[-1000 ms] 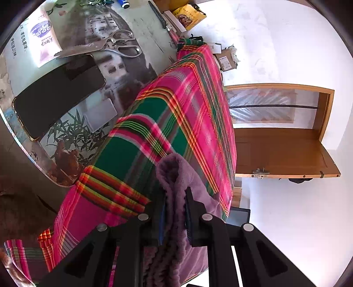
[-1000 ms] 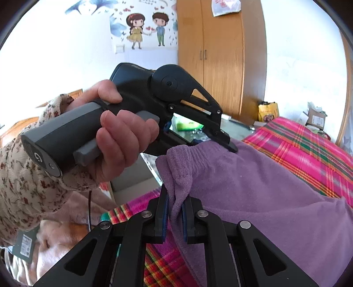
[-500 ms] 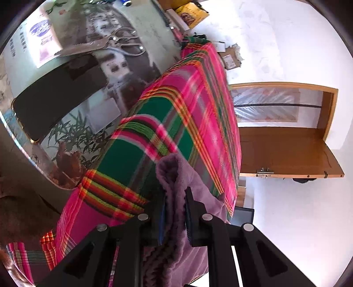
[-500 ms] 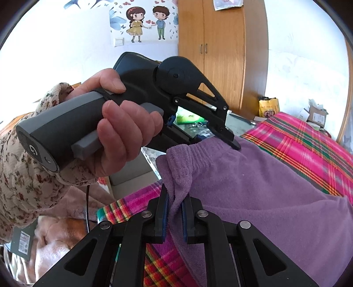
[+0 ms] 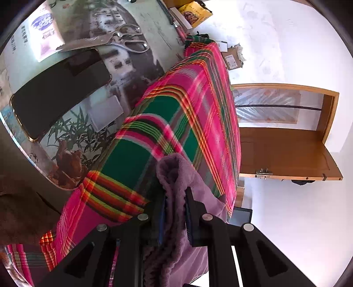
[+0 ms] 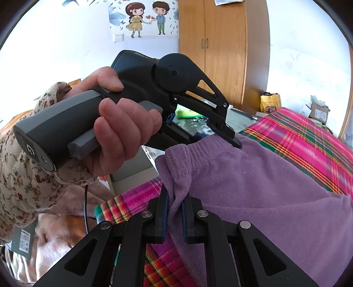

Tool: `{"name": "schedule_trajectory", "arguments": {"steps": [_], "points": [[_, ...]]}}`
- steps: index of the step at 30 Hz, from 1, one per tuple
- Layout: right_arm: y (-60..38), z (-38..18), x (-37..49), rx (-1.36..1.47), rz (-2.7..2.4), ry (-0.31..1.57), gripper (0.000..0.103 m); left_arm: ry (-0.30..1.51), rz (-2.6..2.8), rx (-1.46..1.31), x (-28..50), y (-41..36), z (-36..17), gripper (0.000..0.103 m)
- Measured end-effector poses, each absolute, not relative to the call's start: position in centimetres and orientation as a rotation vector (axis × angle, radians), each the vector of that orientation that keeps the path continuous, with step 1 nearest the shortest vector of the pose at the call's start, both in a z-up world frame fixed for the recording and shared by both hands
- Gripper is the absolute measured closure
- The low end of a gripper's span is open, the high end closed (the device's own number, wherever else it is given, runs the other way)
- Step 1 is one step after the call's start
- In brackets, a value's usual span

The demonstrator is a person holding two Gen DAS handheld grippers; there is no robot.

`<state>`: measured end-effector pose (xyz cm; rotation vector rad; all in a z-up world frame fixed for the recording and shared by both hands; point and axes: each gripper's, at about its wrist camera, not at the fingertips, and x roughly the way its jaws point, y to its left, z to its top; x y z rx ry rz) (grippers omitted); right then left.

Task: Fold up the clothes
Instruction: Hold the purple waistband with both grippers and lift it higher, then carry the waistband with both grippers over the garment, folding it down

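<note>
Over the near edge of a pink, green and yellow plaid cloth [image 5: 176,114] hangs a soft purple fleece garment [image 6: 253,181], pinched at two spots along its gathered hem. The right gripper [image 6: 175,212] is clamped on one bunched corner of that hem, its dark pads squeezing a thin fold. The left gripper [image 5: 175,212] is likewise closed on a thicker roll of the same fleece, which bulges up between its black fingers [image 5: 192,212].

From the right wrist view, a hand [image 6: 119,134] in a cream floral sleeve [image 6: 26,176] wraps around the grey handle of the left tool, fingers curled over the trigger bar and thumb on top; the tool tilts downward to the garment's hem. A power symbol shows on the handle's end.

Beside the plaid cloth's far edge lies a glass-topped table [image 5: 136,57] printed with bamboo and a rooster. On it rest a dark phone with a gold rim [image 5: 59,92], steel scissors [image 5: 119,42] and a white and purple packet [image 5: 44,33] with Chinese writing too small to read.

Farther off stand a wooden wardrobe [image 6: 222,50], a wall sticker of a cartoon girl and boy [image 6: 145,17], a yellow bag [image 6: 270,103], a cardboard box [image 6: 317,112] and an open wooden door [image 5: 286,152].
</note>
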<state>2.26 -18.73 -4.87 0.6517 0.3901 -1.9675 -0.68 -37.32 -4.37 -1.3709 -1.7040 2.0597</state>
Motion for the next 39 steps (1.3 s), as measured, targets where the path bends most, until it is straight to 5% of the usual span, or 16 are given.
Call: {"name": "schedule_trajectory", "arguments": {"steps": [7,23,39], "points": [[-18.2,-4.5,3.2,0.639,-1.973,0.381,0.093,-1.706,2.084,-1.353,-0.2,-37.0,-3.5,0.087],[-10.7,0.7,5.8,0.480,-2.060,0.171,0.093,-1.399,2.285,-1.312,-1.8,-30.5,6.1,0.087],[-0.7,3.0,6.5,0.435,-2.196,-0.022,0.093,-1.177,2.262,-1.385,-6.6,-19.5,9.4,0.086]]}}
